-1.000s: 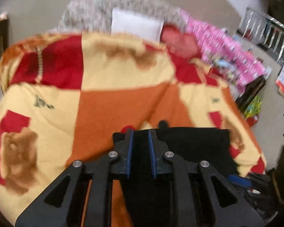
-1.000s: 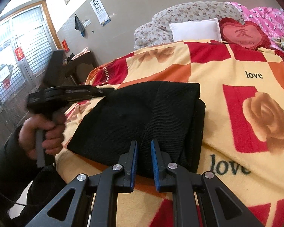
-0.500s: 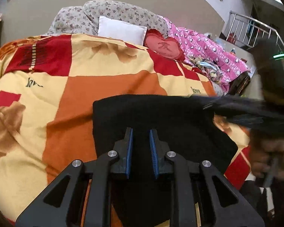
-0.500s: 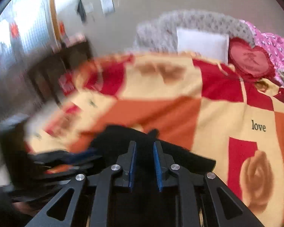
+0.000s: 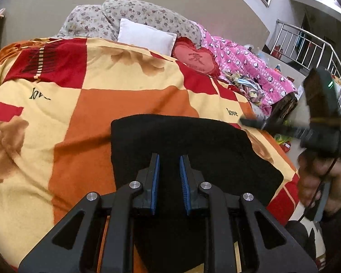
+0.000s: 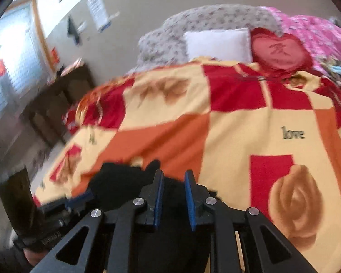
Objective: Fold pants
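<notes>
Black pants (image 5: 193, 150) lie folded into a flat rectangle on the patterned blanket (image 5: 84, 122) near the bed's front edge. My left gripper (image 5: 169, 159) hovers over the near part of the pants, jaws a little apart, holding nothing. My right gripper (image 6: 173, 175) is raised above the pants (image 6: 122, 182), jaws a little apart and empty. It also shows in the left wrist view (image 5: 252, 121) at the right, held by a hand over the bed's right edge. The left gripper shows low left in the right wrist view (image 6: 79, 201).
A white pillow (image 5: 145, 37), a red heart cushion (image 5: 194, 58) and a floral quilt (image 5: 134, 13) lie at the head of the bed. A pink quilt (image 5: 245, 68) lies along the right side. A dark side table (image 6: 59, 95) stands left of the bed.
Both grippers swung over the pants and lifted away. The right gripper moved from the pants' right edge to above them. The pants lie flat and still.
</notes>
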